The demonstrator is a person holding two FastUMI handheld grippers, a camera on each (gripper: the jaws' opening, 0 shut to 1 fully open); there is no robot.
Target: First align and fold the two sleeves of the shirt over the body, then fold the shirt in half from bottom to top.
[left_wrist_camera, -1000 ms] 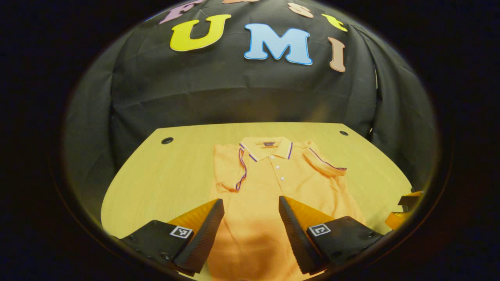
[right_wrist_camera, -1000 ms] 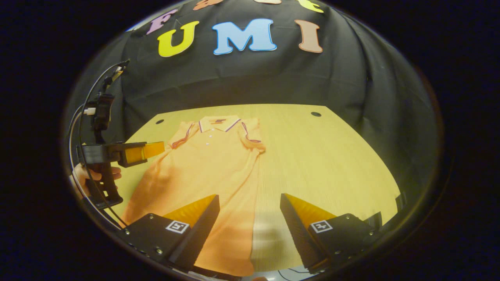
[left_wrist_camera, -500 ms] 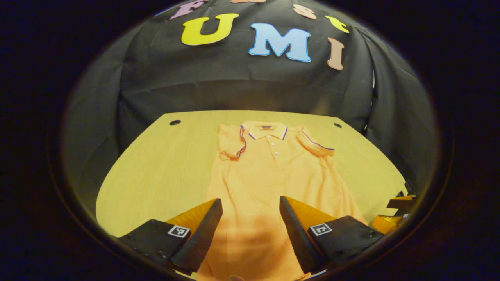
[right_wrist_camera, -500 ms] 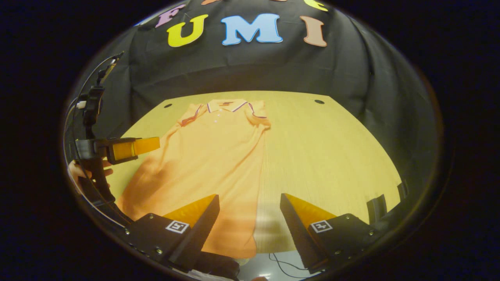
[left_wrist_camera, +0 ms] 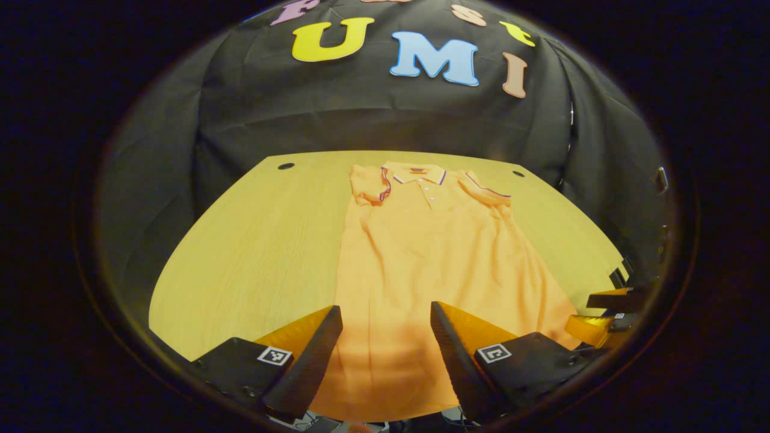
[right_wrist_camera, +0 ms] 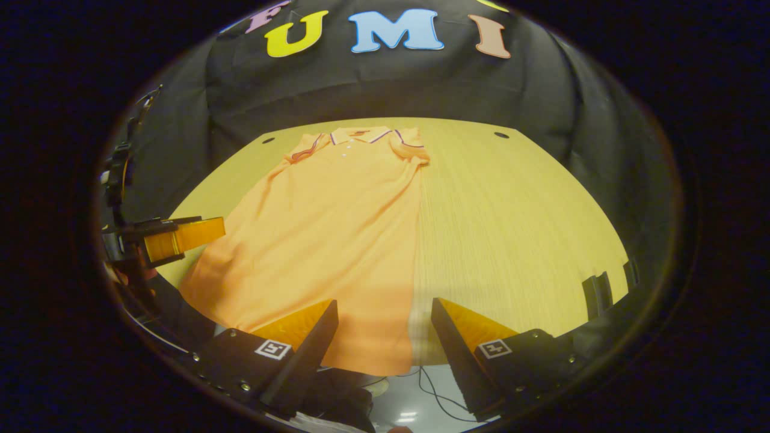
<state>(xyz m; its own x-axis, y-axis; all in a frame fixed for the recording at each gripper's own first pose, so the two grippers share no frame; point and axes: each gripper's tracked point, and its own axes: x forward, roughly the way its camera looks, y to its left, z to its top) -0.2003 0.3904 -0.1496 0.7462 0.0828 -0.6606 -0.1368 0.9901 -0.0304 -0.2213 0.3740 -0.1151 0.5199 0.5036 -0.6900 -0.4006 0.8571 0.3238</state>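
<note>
Both sleeves folded over the shirt (left_wrist_camera: 421, 264), the left gripper (left_wrist_camera: 385, 355) and right gripper (right_wrist_camera: 384, 349) have drawn back toward its hem — jaws open, empty — ready for the bottom-to-top fold on the worktop (left_wrist_camera: 252, 240).

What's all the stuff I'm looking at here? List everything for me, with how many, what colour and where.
shirt: one, orange polo with dark-trimmed collar and sleeves, flat on the table, collar at the far end, both sleeves folded in, hem at the near edge.
table: one, light yellow wood, under the shirt.
cable holes: two, dark, at the table's far corners.
booth wall: one, black cloth, behind the table.
cables: a few, dark, on the pale floor below the table's near edge.
left gripper: one, open, above the shirt's hem; seen also at the left of the right gripper view.
right gripper: one, open, over the hem's right corner.
</note>
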